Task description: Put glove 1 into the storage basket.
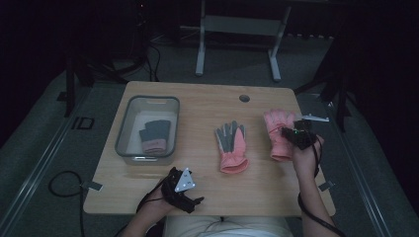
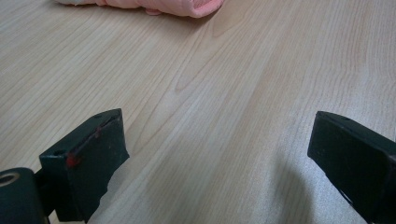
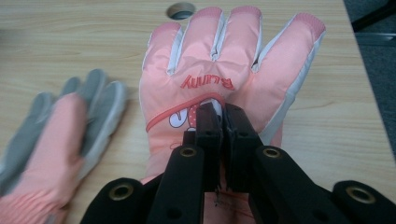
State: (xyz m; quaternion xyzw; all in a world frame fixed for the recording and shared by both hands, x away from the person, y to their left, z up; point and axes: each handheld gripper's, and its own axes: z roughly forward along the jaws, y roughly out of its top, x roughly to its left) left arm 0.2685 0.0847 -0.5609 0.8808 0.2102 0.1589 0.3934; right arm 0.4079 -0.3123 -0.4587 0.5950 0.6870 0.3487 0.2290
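Observation:
A pink glove [image 1: 276, 133] lies back-up on the right of the wooden table [image 1: 197, 103], and my right gripper [image 1: 291, 134] is shut on it. In the right gripper view the two jaws pinch the fabric of this pink glove [image 3: 233, 60] just below its printed lettering, right gripper [image 3: 223, 116]. A second pink glove with a grey palm [image 1: 231, 145] lies palm-up at the table's middle, blurred in the right gripper view [image 3: 56, 135]. My left gripper [image 1: 190, 195] rests near the front edge; its jaws stand wide apart over bare wood, left gripper [image 2: 219, 154], with a pink cuff [image 2: 154, 5] farther off.
A clear plastic bin [image 1: 123, 123] stands at the table's left with a dark grey glove with a pink cuff [image 1: 154, 136] inside. A round cable hole [image 1: 244, 98] sits near the far edge. Cables trail off the front of the table.

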